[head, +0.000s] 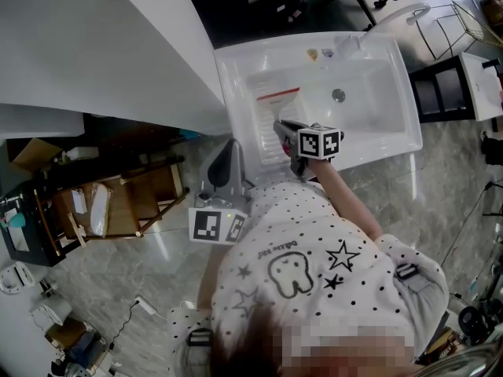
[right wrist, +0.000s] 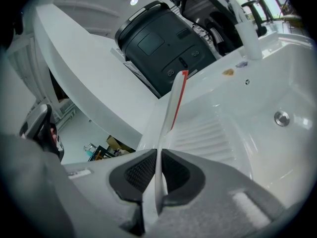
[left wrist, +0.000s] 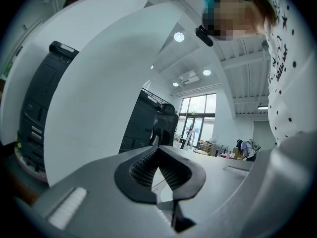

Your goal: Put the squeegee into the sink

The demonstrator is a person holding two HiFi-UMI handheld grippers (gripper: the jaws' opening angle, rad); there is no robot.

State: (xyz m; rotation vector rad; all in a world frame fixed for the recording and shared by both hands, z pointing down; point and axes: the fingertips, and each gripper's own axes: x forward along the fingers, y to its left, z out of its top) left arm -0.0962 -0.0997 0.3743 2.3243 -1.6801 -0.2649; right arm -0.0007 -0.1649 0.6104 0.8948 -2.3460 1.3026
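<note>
I am holding two hand-held grippers, one in each hand. My right hand-held gripper (head: 284, 129) (right wrist: 158, 170) is clamping one flat white plastic squeegee (head: 277, 98) (right wrist: 172, 105) with a red edge strip, and its dark pads are pressing on both faces of the thin blade. The squeegee is hanging within the outline of the single white moulded sink (head: 397, 124) (right wrist: 297, 68). It is over the ribbed drainboard (head: 264, 146) (right wrist: 203, 133), beside the basin's one round metal drain (head: 338, 95) (right wrist: 281, 118). I cannot tell whether it is touching the ribs. My left hand-held gripper (head: 233, 143) (left wrist: 158, 157) is hovering outside the sink near its front left corner, with its jaws closed together on nothing.
</note>
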